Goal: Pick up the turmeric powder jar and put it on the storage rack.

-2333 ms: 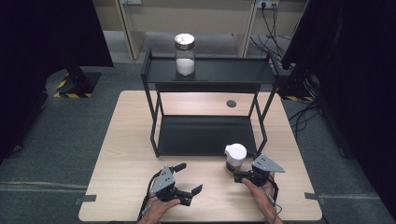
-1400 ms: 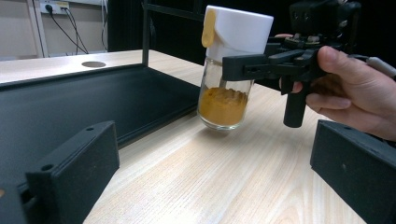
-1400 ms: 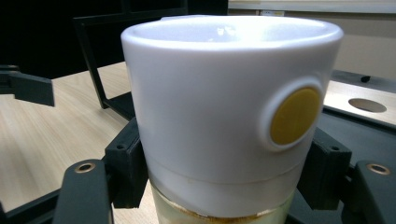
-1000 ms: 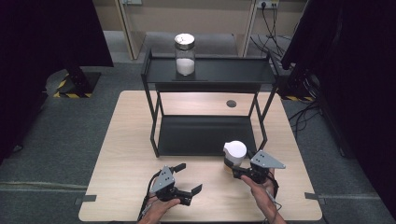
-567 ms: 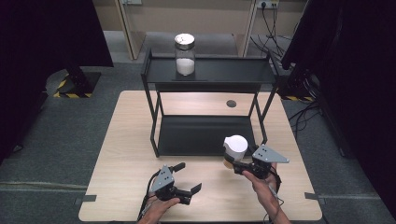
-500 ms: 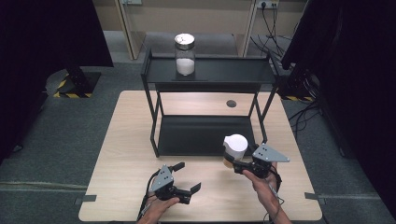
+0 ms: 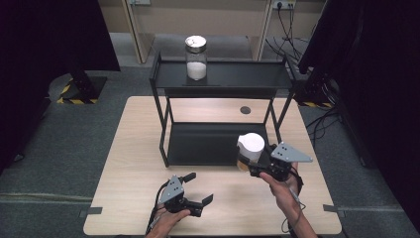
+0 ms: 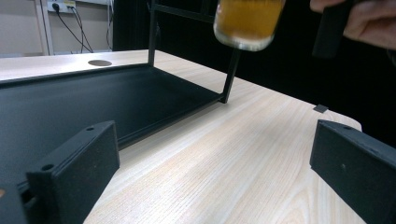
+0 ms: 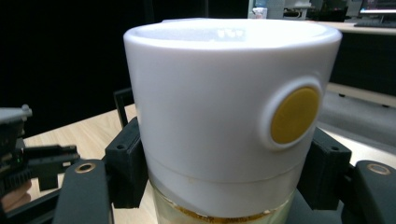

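My right gripper (image 7: 250, 166) clamps a glass jar (image 7: 249, 151) of amber contents, its smooth white cap uppermost; my left gripper (image 7: 199, 189) gapes wide over the wooden bench (image 7: 133, 163).

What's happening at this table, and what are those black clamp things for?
A person holds a two-jaw gripper in each hand. The right gripper is shut on a jar with a white lid and amber contents, held off the wooden table in front of a black two-level shelf. The left gripper sits low near the table's front edge with its jaws open and nothing in them. A second jar with white powder stands on the shelf's top level.
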Motion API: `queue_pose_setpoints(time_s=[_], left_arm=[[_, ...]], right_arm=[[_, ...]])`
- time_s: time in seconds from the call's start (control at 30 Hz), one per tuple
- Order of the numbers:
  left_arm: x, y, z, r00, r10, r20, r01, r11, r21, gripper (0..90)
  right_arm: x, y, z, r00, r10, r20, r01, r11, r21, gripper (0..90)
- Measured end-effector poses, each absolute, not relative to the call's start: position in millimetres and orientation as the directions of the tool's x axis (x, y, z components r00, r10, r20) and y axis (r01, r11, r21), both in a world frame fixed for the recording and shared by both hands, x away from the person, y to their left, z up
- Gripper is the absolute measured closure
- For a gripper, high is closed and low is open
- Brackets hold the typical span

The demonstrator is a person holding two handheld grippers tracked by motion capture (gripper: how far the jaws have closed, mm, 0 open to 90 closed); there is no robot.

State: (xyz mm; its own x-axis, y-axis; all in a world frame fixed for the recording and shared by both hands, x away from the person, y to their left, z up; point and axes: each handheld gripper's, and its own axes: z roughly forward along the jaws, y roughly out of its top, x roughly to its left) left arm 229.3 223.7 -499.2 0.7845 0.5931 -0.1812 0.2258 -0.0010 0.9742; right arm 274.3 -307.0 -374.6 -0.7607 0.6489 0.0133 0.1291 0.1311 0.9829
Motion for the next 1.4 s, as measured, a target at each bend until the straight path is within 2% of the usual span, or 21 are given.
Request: queue_pose_setpoints(time_s=[0.53,1.4], left_arm=[[229,223,-500,0.785,0.592,-0.184,0.229,-0.001,0.973,0.7],[230,223,-500,0.787,0.589,-0.186,0.234,-0.006,0.972,0.7]], right_arm=[[294,-295,-306,-0.79,0.613,0.001,0.11,0.14,0.984,30.9],[320,-276,-231,-0.82,0.571,0.019,0.113,0.13,0.985,31.0]])
